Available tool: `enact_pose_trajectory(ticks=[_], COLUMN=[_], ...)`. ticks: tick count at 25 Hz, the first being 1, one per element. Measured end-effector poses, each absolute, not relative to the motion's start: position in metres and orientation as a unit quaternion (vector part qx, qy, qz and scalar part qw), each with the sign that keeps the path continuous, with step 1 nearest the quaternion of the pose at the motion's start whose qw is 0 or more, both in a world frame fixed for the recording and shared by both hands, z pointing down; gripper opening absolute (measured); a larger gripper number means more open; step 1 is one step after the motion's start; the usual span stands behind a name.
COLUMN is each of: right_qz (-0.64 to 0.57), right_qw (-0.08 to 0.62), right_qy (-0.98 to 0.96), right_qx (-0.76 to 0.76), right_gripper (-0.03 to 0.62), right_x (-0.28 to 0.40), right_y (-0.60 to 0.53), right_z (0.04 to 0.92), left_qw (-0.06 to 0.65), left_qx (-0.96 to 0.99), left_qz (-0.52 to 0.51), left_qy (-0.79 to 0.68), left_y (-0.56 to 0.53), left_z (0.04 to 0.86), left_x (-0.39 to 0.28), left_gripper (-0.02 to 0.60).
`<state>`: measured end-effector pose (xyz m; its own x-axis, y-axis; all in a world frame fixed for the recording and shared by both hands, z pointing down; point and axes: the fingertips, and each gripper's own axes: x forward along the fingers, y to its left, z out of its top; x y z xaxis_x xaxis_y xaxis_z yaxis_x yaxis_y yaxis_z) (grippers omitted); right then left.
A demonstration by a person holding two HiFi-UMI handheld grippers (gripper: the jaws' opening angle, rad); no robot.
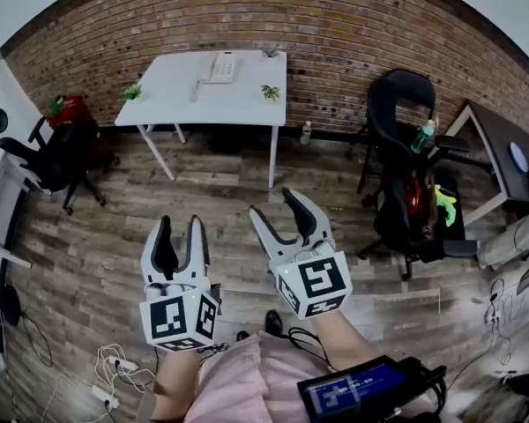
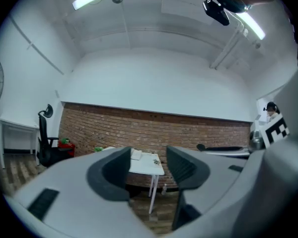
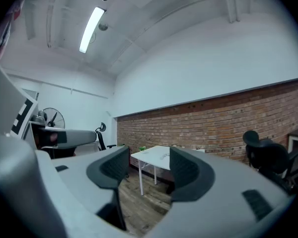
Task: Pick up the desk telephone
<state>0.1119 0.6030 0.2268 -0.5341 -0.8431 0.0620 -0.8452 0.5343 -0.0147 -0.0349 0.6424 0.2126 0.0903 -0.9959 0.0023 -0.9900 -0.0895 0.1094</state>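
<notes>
Desk telephone (image 1: 221,67): a small, pale, low, boxy set. It is too far off to make out its keys.
Where it sits: at the back of the white desk (image 1: 185,104), right of the middle and close to the brick wall (image 1: 335,25).
On the desk with it: two little green plants, one (image 1: 270,92) near the right edge and one (image 1: 132,91) at the left corner, both apart from the phone.
Around the desk: plank floor (image 1: 220,201); a black office chair (image 1: 404,139) off to the right, another (image 1: 57,152) to the left.
Left gripper (image 1: 180,227): held level, well short of the desk. Its fingers are parted with nothing between them.
Right gripper (image 1: 275,208): just beside the left one, also level. Its fingers are spread wider and hold nothing.
</notes>
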Motion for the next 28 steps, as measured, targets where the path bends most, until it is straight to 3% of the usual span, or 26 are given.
enact_pose_trajectory(ticks=[1,2,16,28], right_qz=[0.023,0.023,0.01,0.044], right_qw=[0.024,0.026,0.071,0.104], right_qy=[-0.877,-0.878,-0.885,-0.876], right_qx=[0.479,0.477,0.459,0.47], right_gripper=[0.261,0.261,0.244,0.244], right_x=[0.114,0.116,0.127,0.078], right_y=[0.599,0.595,0.545,0.418], right_z=[0.227,0.227,0.251,0.301], left_qw=[0.044,0.044,0.051,0.077], left_qx=[0.739,0.74,0.722,0.722], left_qz=[-0.039,-0.041,-0.039,-0.003], left_qy=[-0.671,-0.67,-0.689,-0.688], left_y=[0.64,0.637,0.591,0.454], left_z=[0.213,0.212,0.229,0.271], left_x=[-0.032,-0.029,-0.016,-0.078], left_gripper=[0.258,0.273,0.267,0.265])
